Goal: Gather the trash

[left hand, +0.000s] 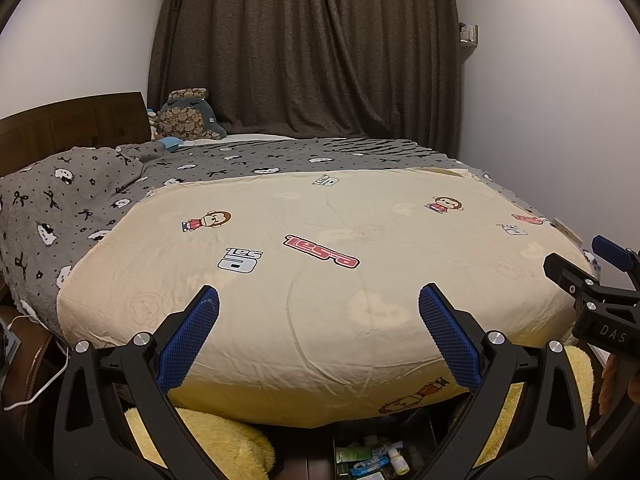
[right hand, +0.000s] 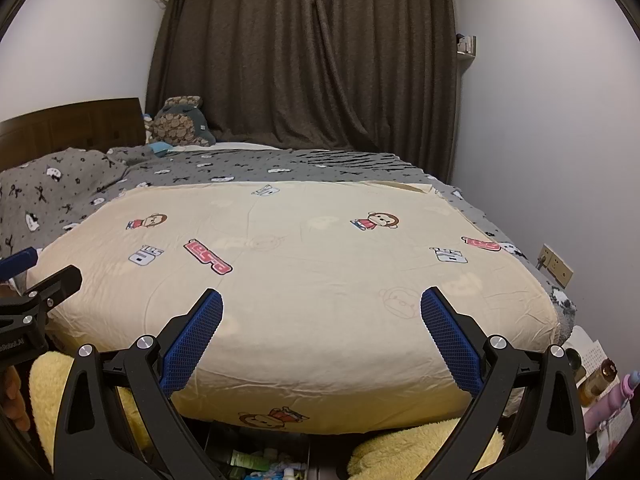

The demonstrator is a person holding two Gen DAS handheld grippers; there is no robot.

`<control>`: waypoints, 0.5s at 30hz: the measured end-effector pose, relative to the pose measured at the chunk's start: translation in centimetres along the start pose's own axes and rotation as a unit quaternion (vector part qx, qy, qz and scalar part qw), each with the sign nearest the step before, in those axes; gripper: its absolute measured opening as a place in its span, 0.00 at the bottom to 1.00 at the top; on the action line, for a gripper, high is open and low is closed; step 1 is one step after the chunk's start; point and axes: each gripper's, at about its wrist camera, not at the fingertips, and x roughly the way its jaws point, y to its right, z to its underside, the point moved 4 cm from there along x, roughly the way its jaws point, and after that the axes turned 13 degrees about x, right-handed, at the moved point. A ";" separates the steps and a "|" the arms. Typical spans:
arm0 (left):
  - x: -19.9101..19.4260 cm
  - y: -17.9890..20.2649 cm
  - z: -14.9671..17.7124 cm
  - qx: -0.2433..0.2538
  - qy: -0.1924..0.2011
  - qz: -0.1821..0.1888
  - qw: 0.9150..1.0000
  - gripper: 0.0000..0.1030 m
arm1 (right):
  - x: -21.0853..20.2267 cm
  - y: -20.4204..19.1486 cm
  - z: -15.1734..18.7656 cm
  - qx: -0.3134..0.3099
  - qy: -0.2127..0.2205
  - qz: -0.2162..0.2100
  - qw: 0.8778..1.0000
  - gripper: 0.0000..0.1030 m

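Left wrist view is looking out over the foot of a bed (left hand: 60,128), and the left tongs (left hand: 319,334) are hovering there with their blue pads spread wide, nothing between them. Lying under them is a cream quilt (left hand: 320,292) printed with cartoon monkeys and red labels, covering the near half of the bed, while a grey patterned blanket (left hand: 80,200) is showing beyond it and bunching up at the left by the wooden headboard. A plush toy (left hand: 188,116) is sitting at the far corner against the dark curtain (left hand: 304,48). At the right edge of this view the right tongs are poking in, seen from the side. Right wrist view is showing the right tongs (right hand: 321,336) hanging over the same quilt, also spread wide and holding nothing. Below both pairs, under the quilt's near edge, an open drawer (left hand: 372,460) is showing small bottles and tubes, flanked by fluffy yellow fabric (left hand: 216,436). I cannot pick out any piece of trash on the bed or beside it; nothing clearly reads as such. Off to the right, several bottles (right hand: 604,392) are standing by the wall, near a wall socket (right hand: 556,266).
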 end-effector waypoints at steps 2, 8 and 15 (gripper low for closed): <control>0.1 0.2 0.0 0.001 0.000 0.000 1.000 0.92 | 0.0 0.1 0.1 0.001 0.002 0.001 1.000 0.97; 0.2 0.5 0.2 0.002 0.000 -0.001 1.000 0.92 | -0.1 0.5 0.4 0.007 0.003 0.001 1.000 0.97; 0.1 0.5 0.3 -0.002 -0.002 0.000 1.000 0.92 | -0.3 0.8 0.4 0.010 0.004 -0.001 1.000 0.97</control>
